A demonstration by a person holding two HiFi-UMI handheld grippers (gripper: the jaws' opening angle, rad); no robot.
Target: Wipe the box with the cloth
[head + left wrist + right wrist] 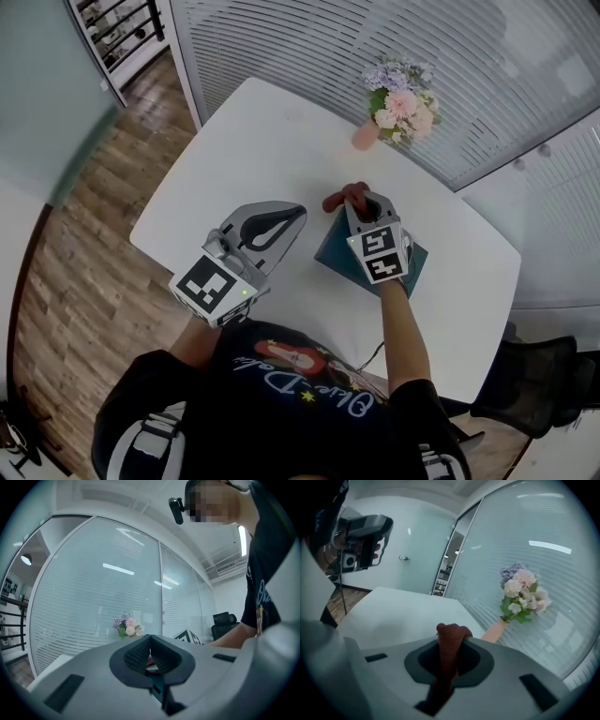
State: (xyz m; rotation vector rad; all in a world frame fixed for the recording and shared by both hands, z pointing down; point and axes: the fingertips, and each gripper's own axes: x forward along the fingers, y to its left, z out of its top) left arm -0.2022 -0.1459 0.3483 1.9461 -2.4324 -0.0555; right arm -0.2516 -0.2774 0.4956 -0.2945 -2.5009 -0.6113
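Head view takes in the white table (pixel 234 159), rounded at its corners. Its left edge falls away to a wood floor (pixel 75 262), and its far side runs along a slatted glass wall (pixel 375 56). The left half and the far middle of the tabletop lie bare, so the widest room is there. A black office chair (pixel 534 384) stands off the near right corner.

The dark teal box (pixel 331 251) sits on the near right part of the table, close to the person, with bare tabletop on all sides. A bouquet in a pink vase (pixel 398 103) stands at the far edge, well apart from the box.

The right gripper (pixel 361 202) is held over the box. In the right gripper view its jaws are clamped on the reddish-brown cloth (pixel 450 653), which runs up between them and bunches out past the tips. From above, that bunched end pokes beyond the box's far edge toward the vase. Whether the cloth touches the box cannot be told.

The left gripper (pixel 292 216) is held over the table left of the box, clear of it. In the left gripper view its jaws meet at the tips and hold nothing.
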